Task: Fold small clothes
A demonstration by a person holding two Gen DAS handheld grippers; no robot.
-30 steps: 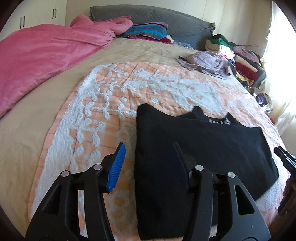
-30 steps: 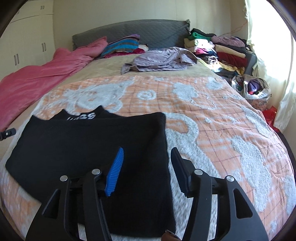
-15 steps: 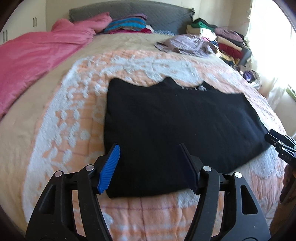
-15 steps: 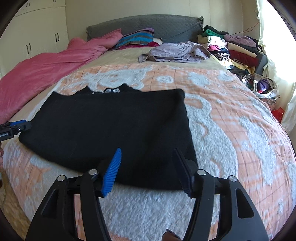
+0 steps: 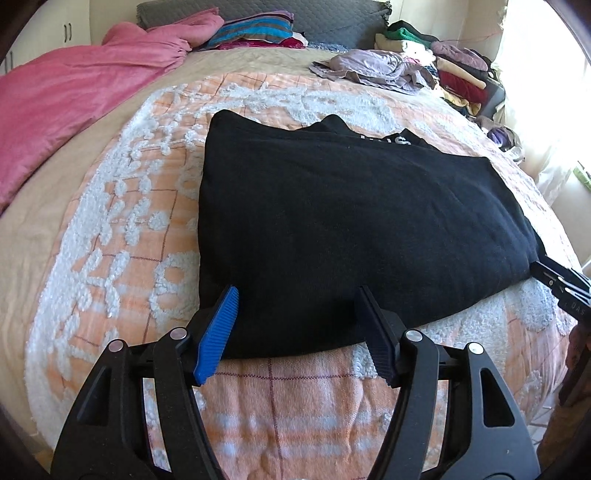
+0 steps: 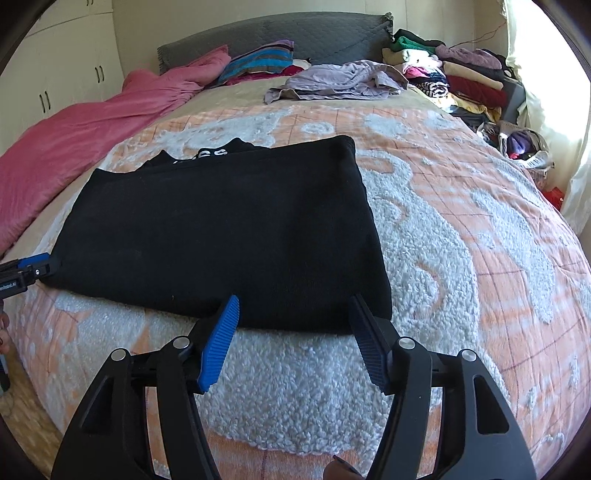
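- While the black garment (image 5: 351, 221) lies flat on the bed (image 5: 122, 236), each hand-held gripper, left (image 5: 295, 325) and right (image 6: 293, 326), gapes empty at its near corners.
- Both should pinch every layer, then lift together evenly.

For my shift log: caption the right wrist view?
Open right hand-held gripper poised at near edge of folded black garment on the bed.

You are in a home bedroom: ahead of the gripper lies a bed (image 6: 461, 229) with headboard (image 6: 295, 33), pink duvet (image 5: 74, 92), stacked clothes (image 6: 461, 74) and wardrobe doors (image 6: 66, 74).
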